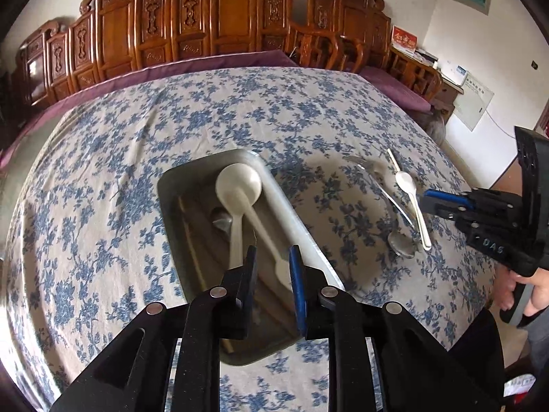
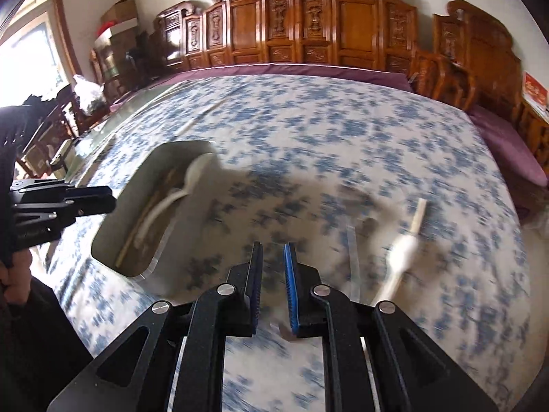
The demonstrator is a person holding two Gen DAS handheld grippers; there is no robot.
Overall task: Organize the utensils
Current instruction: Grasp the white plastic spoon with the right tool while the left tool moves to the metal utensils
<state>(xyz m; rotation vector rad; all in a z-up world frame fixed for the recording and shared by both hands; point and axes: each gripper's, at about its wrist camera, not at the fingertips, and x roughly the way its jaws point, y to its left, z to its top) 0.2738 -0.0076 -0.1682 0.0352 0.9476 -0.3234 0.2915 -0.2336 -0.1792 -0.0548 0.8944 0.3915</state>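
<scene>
A metal tray (image 1: 288, 206) lies on the floral tablecloth and holds a big white spoon (image 1: 238, 183), a second white spoon (image 1: 236, 237) and chopsticks. My left gripper (image 1: 272, 254) is open and empty just above the big spoon's handle end. To the right lie a metal fork (image 1: 381, 185), a metal spoon (image 1: 399, 242) and a small white spoon (image 1: 410, 189). My right gripper (image 2: 272, 250) is open and empty above bare cloth; it also shows in the left wrist view (image 1: 429, 199). The tray (image 2: 161, 250) and small white spoon (image 2: 403, 250) are blurred there.
The table (image 1: 103, 189) is covered by a blue floral cloth. Carved wooden chairs (image 1: 223, 17) and a purple cushion stand behind it. A person's hand (image 1: 528, 288) holds the right gripper at the table's right edge.
</scene>
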